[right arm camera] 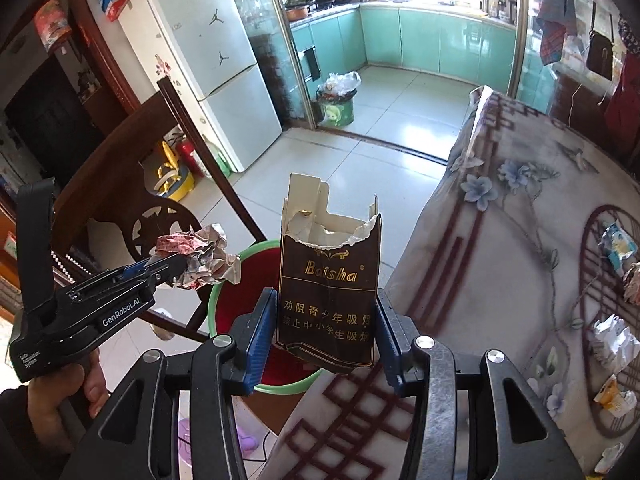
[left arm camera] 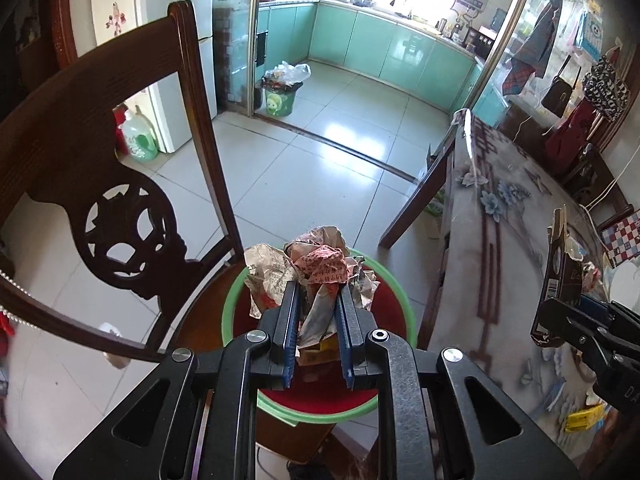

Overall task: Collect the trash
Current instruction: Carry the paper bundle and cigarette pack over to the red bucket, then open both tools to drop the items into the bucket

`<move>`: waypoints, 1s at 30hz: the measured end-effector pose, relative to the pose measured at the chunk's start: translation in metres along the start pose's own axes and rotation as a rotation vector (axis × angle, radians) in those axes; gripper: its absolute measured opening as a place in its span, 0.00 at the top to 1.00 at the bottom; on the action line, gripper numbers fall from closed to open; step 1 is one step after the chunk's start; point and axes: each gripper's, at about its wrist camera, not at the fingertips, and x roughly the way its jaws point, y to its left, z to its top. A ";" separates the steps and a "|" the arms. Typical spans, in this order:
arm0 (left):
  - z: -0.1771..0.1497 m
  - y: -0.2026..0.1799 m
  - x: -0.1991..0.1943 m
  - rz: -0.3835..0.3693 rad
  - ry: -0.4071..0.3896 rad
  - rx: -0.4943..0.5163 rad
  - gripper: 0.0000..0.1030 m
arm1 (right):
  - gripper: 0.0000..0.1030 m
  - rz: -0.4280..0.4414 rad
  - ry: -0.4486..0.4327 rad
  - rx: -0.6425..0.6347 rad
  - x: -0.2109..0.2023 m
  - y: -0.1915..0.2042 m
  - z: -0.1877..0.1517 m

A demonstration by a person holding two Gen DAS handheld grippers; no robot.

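Observation:
My left gripper point(left arm camera: 318, 300) is shut on a crumpled wad of printed paper point(left arm camera: 320, 268) and holds it above a red bin with a green rim point(left arm camera: 394, 300) that stands on a chair seat. The same wad point(right arm camera: 204, 256) and left gripper point(right arm camera: 176, 270) show in the right wrist view, over the bin point(right arm camera: 224, 276). My right gripper point(right arm camera: 326, 316) is shut on a torn brown Baisha cigarette pack point(right arm camera: 328, 292), held upright over the table edge beside the bin. The pack point(left arm camera: 560, 268) and right gripper point(left arm camera: 560, 320) also show at the right of the left wrist view.
A dark wooden chair point(left arm camera: 100, 184) stands left of the bin. The table with a flowered cloth point(right arm camera: 520, 240) carries several loose wrappers point(right arm camera: 612, 340) at its right. A second green bin full of rubbish point(left arm camera: 280, 96) stands in the kitchen doorway. A fridge point(right arm camera: 208, 60) is behind the chair.

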 end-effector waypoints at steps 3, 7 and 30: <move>-0.006 0.011 0.021 0.030 0.059 -0.005 0.84 | 0.56 0.004 0.068 -0.009 0.026 0.000 -0.007; -0.009 0.019 0.031 0.043 0.091 -0.010 0.84 | 0.56 0.012 0.119 -0.009 0.048 -0.001 -0.012; 0.003 0.030 0.040 0.022 0.105 -0.030 0.72 | 0.54 0.035 0.170 -0.098 0.074 0.033 -0.014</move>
